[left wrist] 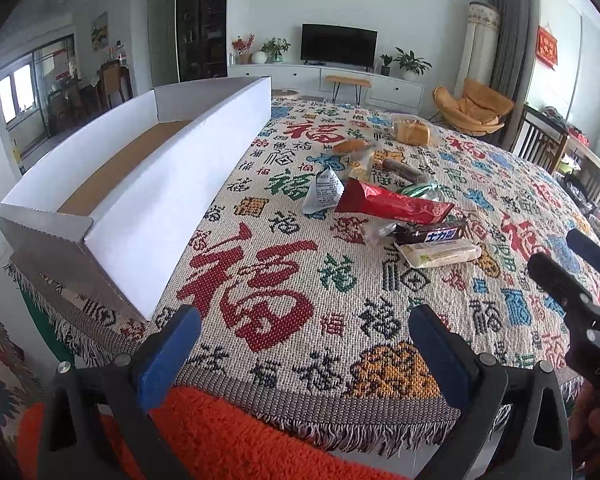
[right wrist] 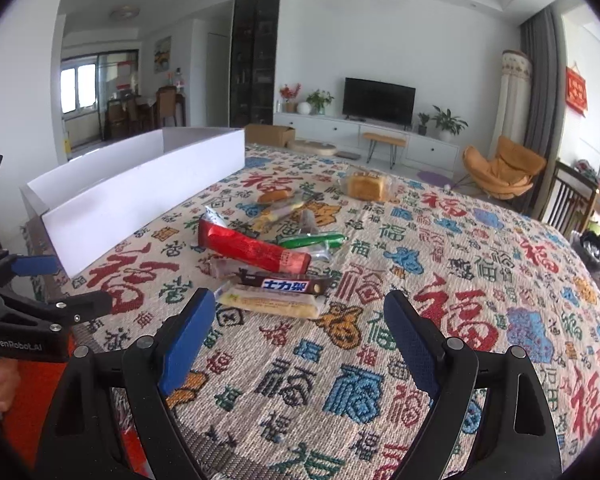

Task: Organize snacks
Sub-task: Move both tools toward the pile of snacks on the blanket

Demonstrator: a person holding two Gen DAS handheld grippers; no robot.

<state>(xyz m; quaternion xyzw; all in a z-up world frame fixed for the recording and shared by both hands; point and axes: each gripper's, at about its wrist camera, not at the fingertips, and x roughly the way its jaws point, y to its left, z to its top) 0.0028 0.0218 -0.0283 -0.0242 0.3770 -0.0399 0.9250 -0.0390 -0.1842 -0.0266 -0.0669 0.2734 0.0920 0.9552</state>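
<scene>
Right wrist: right gripper (right wrist: 300, 320) spread wide, empty; left gripper (left wrist: 304, 332) likewise. Pale wafer pack (right wrist: 272, 300) lay at 12 o'clock, touching chocolate bar (right wrist: 286, 285). Light, crinkly, probably slippery; best pinched across middle. White box (right wrist: 140, 188) at 10 o'clock.

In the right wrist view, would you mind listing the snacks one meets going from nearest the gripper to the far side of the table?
pale yellow wafer pack → dark chocolate bar → red wrapper → green packet → small bun → wrapped bread loaf

Left tool (left wrist: 305, 330) agape; right tool (right wrist: 299, 314) agape, both empty.
</scene>
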